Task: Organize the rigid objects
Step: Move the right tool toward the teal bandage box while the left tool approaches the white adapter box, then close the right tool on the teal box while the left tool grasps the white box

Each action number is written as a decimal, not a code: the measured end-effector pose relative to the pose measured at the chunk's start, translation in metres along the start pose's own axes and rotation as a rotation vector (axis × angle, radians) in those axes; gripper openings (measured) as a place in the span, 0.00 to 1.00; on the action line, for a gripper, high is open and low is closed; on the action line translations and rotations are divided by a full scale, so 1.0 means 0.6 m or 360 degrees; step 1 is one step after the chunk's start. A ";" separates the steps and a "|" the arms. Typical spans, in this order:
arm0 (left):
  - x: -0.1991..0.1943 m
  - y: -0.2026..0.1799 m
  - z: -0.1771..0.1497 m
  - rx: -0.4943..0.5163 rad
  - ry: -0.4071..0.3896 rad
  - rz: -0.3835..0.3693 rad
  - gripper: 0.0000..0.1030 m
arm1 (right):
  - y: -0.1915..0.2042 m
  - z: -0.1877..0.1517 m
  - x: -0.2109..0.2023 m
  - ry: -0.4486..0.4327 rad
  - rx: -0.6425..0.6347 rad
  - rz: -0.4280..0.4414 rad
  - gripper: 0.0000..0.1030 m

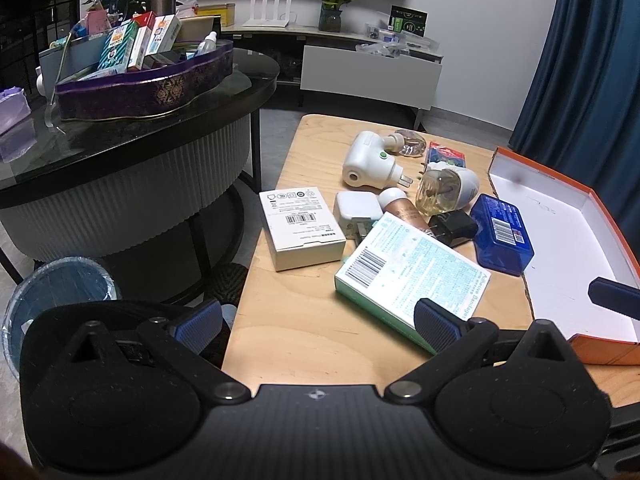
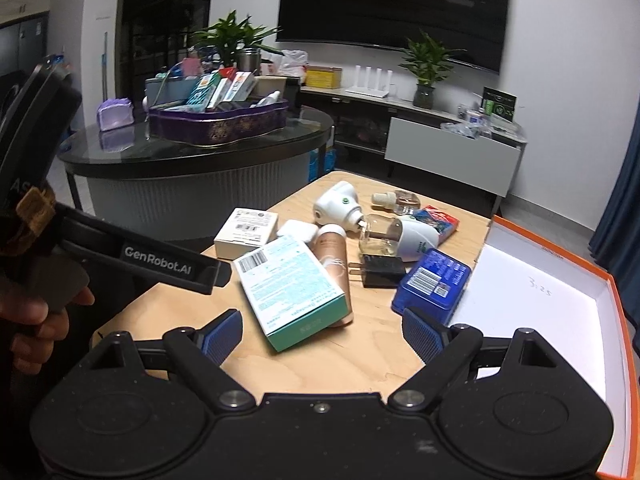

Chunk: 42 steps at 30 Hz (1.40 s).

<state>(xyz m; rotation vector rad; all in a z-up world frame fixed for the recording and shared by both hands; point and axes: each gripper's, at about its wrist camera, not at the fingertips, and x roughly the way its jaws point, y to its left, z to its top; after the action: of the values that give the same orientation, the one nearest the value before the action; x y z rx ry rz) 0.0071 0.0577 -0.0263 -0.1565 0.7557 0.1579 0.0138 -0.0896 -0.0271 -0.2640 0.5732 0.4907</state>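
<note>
The left gripper [image 1: 318, 322] sits at the bottom of its frame with its blue pads spread wide and nothing between them; its right pad [image 1: 438, 326] overlaps the near corner of the bandage box [image 1: 412, 270], so that corner is hidden and contact cannot be judged. The right gripper [image 2: 322, 334] is likewise spread wide and empty, low in its own frame, the same bandage box [image 2: 290, 286] just beyond its gap.

That box lies flat on the wooden counter [image 1: 296, 320], its long axis running diagonally from lower right to upper left in the right wrist view, barcode end farthest away. It rests partly over a copper tube [image 2: 334, 264], hiding much of the tube's length. Above it in the left view lie a white carton [image 1: 300, 226], a white charger [image 1: 358, 212] and a black plug adapter [image 1: 454, 226] half tucked behind the box. Further up are a white plug-in diffuser [image 1: 368, 160] and a second one with an amber bottle [image 1: 444, 188]. A blue case [image 1: 502, 232] lies at centre right, beside the open orange-edged box [image 1: 560, 240], whose right side is cut off by the frame. The left gripper's arm [image 2: 160, 266] crosses the left of the right view.
</note>
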 end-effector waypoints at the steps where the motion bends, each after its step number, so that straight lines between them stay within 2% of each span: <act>1: 0.000 0.000 0.001 0.0000 0.0000 0.0002 1.00 | 0.001 0.001 0.002 0.0000 -0.0009 0.0004 0.99; 10: 0.004 0.005 0.001 -0.0017 0.0006 0.0014 1.00 | 0.008 0.005 0.015 0.0005 -0.0064 0.0029 0.99; 16: 0.005 0.014 0.002 -0.0049 0.0005 0.0029 1.00 | 0.017 0.009 0.032 0.0012 -0.0180 0.0057 0.99; 25: 0.016 0.034 0.013 -0.0092 0.0011 0.0073 1.00 | 0.043 0.027 0.091 0.0041 -0.0401 0.0094 0.99; 32: 0.040 0.046 0.030 -0.0123 0.0021 0.0099 1.00 | 0.066 0.037 0.149 0.0094 -0.0500 0.0084 0.99; 37: 0.066 0.054 0.053 -0.0138 0.0013 0.0103 1.00 | 0.066 0.036 0.190 0.0195 -0.0457 0.0055 0.97; 39: 0.079 0.055 0.062 -0.0135 0.0009 0.0114 1.00 | 0.056 0.037 0.198 0.0221 -0.0381 0.0064 0.86; 42: 0.098 0.054 0.073 -0.0154 0.0022 0.0111 1.00 | 0.033 0.038 0.190 0.0209 -0.0232 0.0107 0.83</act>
<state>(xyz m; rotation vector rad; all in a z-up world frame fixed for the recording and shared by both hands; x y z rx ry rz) 0.0720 0.1032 -0.0381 -0.2234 0.7682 0.2602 0.0972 -0.0224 -0.0759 -0.4188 0.6768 0.5840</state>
